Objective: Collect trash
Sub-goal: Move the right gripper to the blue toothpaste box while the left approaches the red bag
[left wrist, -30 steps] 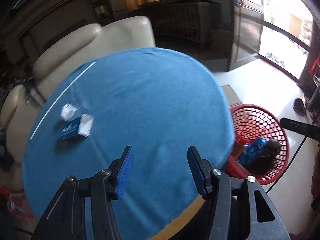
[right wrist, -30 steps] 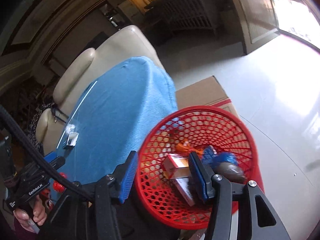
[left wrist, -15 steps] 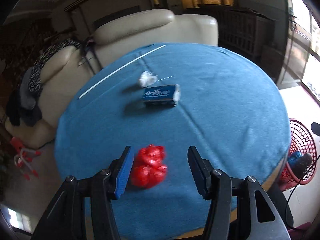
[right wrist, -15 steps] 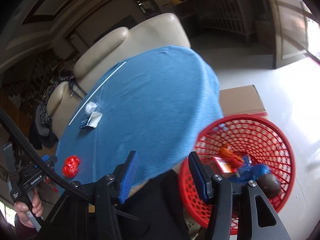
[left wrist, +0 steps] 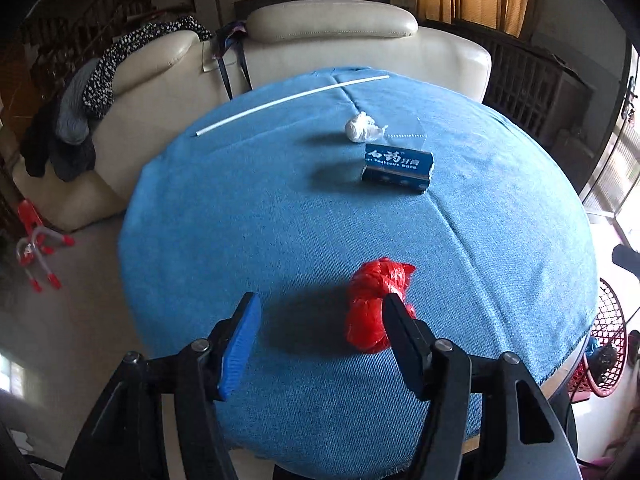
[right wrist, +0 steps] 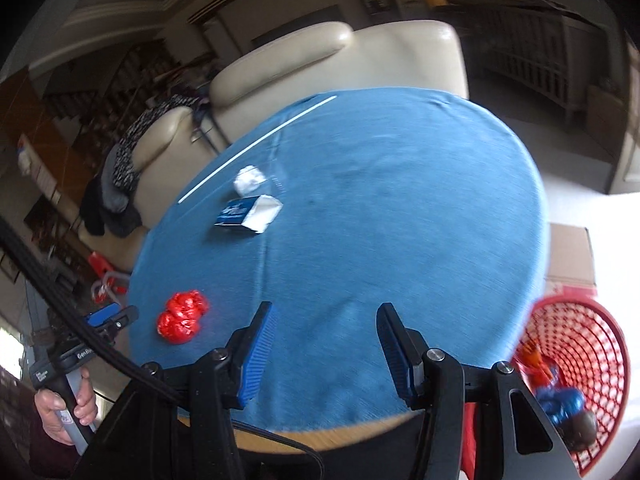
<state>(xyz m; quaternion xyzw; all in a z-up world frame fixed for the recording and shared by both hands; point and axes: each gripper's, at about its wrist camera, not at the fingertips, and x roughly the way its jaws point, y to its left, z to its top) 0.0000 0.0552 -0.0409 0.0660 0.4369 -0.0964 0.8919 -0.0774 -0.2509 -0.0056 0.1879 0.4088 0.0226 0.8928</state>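
A crumpled red plastic bag lies on the blue round table near its front edge. My left gripper is open just above the table, the bag beside its right finger. A blue toothpaste box and a white paper wad lie farther back. In the right wrist view my right gripper is open and empty over the table's near edge; the red bag, box and wad lie to its left. The red mesh basket with trash stands on the floor at right.
A white rod lies along the table's far side. A cream sofa with clothes stands behind. A cardboard box sits on the floor by the basket. The left gripper and hand show at lower left.
Both grippers swung left from the basket toward the table. The red bag came into the left view, first between the fingers, now beside the right finger.
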